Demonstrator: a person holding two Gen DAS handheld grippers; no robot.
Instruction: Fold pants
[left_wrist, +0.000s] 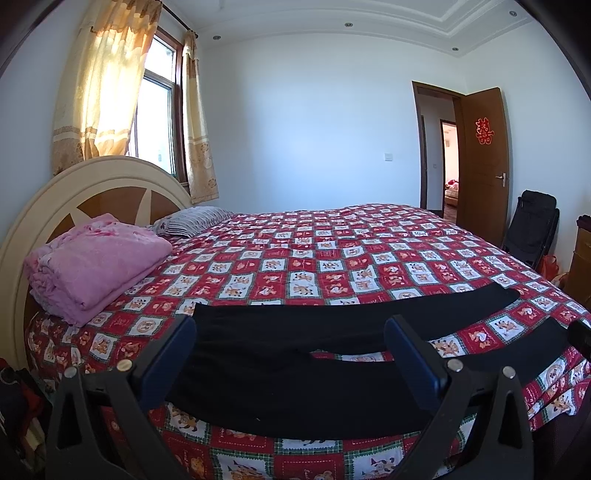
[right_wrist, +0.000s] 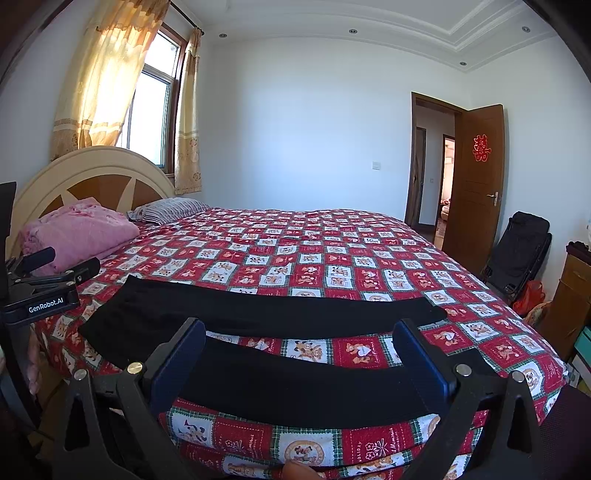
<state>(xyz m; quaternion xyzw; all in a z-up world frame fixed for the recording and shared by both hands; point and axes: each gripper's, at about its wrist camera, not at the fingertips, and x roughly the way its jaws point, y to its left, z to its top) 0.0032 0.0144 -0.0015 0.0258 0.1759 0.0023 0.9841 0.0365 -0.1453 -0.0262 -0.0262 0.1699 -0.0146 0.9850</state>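
Black pants (left_wrist: 280, 354) lie flat across the near edge of the bed, waist to the left, two legs spread out to the right. They also show in the right wrist view (right_wrist: 295, 384). My left gripper (left_wrist: 291, 328) is open and empty, held above the waist and upper legs. My right gripper (right_wrist: 299, 332) is open and empty, held above the near leg. The left gripper (right_wrist: 62, 264) shows from the side at the left edge of the right wrist view, near the waist.
The bed has a red checked quilt (left_wrist: 314, 258). A folded pink blanket (left_wrist: 92, 262) and a striped pillow (left_wrist: 192, 219) lie by the headboard (left_wrist: 74, 184). A folded black chair (right_wrist: 517, 251), a cabinet (right_wrist: 569, 295) and an open door (right_wrist: 476, 177) are to the right.
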